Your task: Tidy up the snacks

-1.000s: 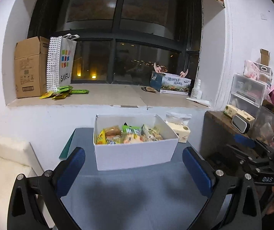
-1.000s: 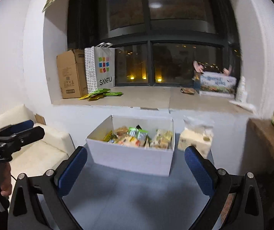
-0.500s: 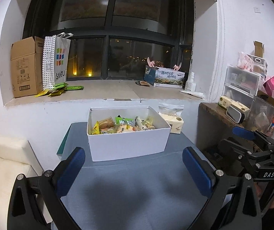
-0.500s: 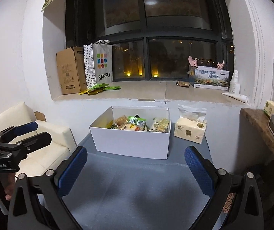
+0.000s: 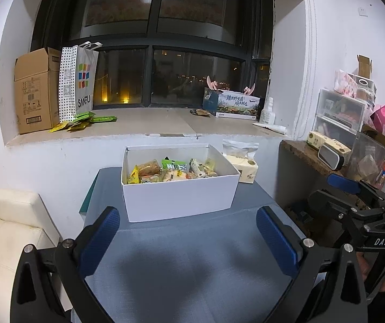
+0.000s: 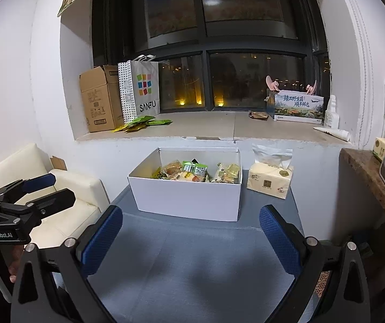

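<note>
A white open box (image 5: 179, 199) (image 6: 189, 202) full of mixed snack packets (image 5: 170, 171) (image 6: 195, 172) stands at the far end of a grey-blue table (image 5: 187, 269) (image 6: 192, 263). My left gripper (image 5: 188, 231) is open and empty, held back from the box over the table. My right gripper (image 6: 191, 230) is open and empty, also short of the box. Each gripper shows at the side of the other's view: the right one (image 5: 354, 202), the left one (image 6: 38, 191).
A tissue pack (image 6: 270, 180) (image 5: 243, 168) lies right of the box. The window sill holds a cardboard box (image 5: 34, 91), a SANFU bag (image 5: 77, 80), green packets (image 5: 84, 119) and a printed carton (image 5: 235, 105). A white seat (image 5: 6, 231) is left, a cluttered shelf (image 5: 335, 150) right.
Both grippers have drawn back and risen from the box, so it looks smaller and farther. Both stay open and empty.
</note>
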`<action>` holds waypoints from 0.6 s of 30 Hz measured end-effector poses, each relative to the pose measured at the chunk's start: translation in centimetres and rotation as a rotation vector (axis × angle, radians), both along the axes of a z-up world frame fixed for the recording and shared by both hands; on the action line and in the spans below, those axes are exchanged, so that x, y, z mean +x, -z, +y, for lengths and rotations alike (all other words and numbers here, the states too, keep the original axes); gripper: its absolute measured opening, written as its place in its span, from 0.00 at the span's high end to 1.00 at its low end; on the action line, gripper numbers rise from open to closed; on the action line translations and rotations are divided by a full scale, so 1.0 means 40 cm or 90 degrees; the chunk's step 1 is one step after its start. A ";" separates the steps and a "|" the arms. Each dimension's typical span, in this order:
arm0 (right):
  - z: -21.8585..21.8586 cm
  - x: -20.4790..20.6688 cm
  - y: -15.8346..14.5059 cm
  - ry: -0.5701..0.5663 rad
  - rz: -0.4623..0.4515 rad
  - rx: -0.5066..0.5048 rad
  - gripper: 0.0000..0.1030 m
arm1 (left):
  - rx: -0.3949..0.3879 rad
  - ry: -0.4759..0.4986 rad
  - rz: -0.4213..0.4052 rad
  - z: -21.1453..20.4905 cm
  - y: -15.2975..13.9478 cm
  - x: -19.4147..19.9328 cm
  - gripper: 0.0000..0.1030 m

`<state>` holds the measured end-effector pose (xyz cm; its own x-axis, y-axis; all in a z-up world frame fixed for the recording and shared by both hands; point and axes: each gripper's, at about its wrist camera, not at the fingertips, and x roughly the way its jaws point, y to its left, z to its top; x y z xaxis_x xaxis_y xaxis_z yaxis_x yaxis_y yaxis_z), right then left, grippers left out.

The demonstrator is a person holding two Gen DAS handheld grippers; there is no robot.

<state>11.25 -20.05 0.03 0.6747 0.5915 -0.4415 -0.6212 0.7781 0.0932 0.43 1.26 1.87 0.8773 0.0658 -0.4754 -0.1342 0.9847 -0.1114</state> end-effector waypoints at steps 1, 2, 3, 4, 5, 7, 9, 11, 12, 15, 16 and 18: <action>-0.001 0.000 -0.001 0.001 -0.001 0.002 0.00 | 0.000 0.002 0.000 -0.001 0.001 -0.001 0.00; -0.002 -0.001 -0.002 -0.001 0.000 0.003 0.00 | 0.003 0.001 0.000 -0.002 0.001 -0.001 0.00; -0.002 -0.001 -0.002 -0.002 -0.001 0.004 0.00 | 0.004 0.000 0.000 -0.003 0.001 -0.001 0.00; -0.003 -0.002 -0.003 -0.001 -0.002 0.003 0.00 | 0.004 0.000 0.000 -0.003 0.001 -0.002 0.00; -0.002 -0.003 -0.004 -0.001 -0.003 0.003 0.00 | 0.004 0.001 0.000 -0.002 0.001 -0.002 0.00; -0.003 -0.005 -0.005 -0.003 -0.004 0.005 0.00 | 0.002 0.002 0.000 -0.002 0.001 -0.002 0.00; -0.005 -0.004 -0.004 -0.004 -0.005 0.006 0.00 | 0.003 0.001 0.000 -0.003 0.001 -0.001 0.00; -0.005 -0.004 -0.003 -0.004 -0.004 0.006 0.00 | 0.003 0.002 0.001 -0.005 0.001 -0.001 0.00; -0.005 -0.004 -0.003 -0.005 -0.004 0.006 0.00 | 0.003 0.003 0.001 -0.006 0.000 -0.001 0.00; -0.006 -0.005 -0.003 -0.006 -0.004 0.006 0.00 | 0.003 0.003 0.001 -0.006 0.001 -0.001 0.00; -0.006 -0.005 -0.003 -0.006 -0.004 0.005 0.00 | 0.002 0.004 0.002 -0.007 0.000 0.002 0.00; -0.006 -0.006 -0.002 -0.006 -0.003 0.005 0.00 | 0.002 0.003 0.002 -0.007 0.000 0.002 0.00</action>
<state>11.01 -20.28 0.12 0.6711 0.6018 -0.4330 -0.6292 0.7712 0.0966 0.51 0.99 1.85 0.8765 0.0629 -0.4774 -0.1293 0.9857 -0.1076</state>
